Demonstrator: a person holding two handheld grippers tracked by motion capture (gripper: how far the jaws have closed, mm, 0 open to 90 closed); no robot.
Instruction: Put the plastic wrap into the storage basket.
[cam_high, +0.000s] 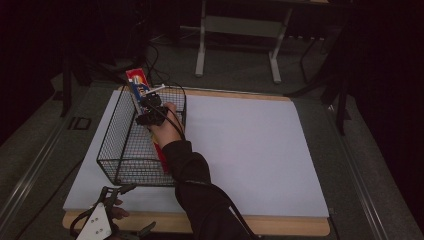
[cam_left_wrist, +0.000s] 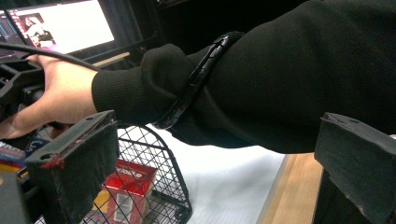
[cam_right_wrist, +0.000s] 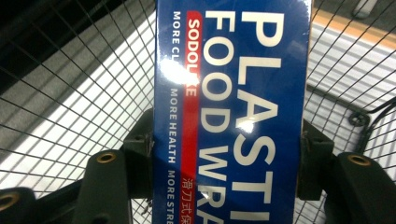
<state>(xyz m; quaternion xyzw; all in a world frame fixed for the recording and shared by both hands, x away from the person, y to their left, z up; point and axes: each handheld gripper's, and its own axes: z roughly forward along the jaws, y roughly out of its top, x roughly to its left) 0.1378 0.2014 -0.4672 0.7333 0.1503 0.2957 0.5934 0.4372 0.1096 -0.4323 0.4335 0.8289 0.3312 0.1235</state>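
The right gripper (cam_high: 149, 107) holds a long box of plastic food wrap (cam_right_wrist: 231, 112), its fingers (cam_right_wrist: 314, 161) closed on the two long sides of the box, and the box stands tilted in the wire basket (cam_high: 114, 132), with its upper end above the far rim of the basket and its lower end low inside. It is not clear if the box goes in or comes out, so the same care fits both ways: I think the box should move along its own length, so that its corners do not catch in the mesh of the basket. A second red box (cam_left_wrist: 128, 184) lies on the basket floor, and the long box should pass beside it. The left gripper (cam_high: 107, 220) rests near the front corner of the basket, its fingers (cam_left_wrist: 74, 161) open and holding nothing; it could steady the basket.
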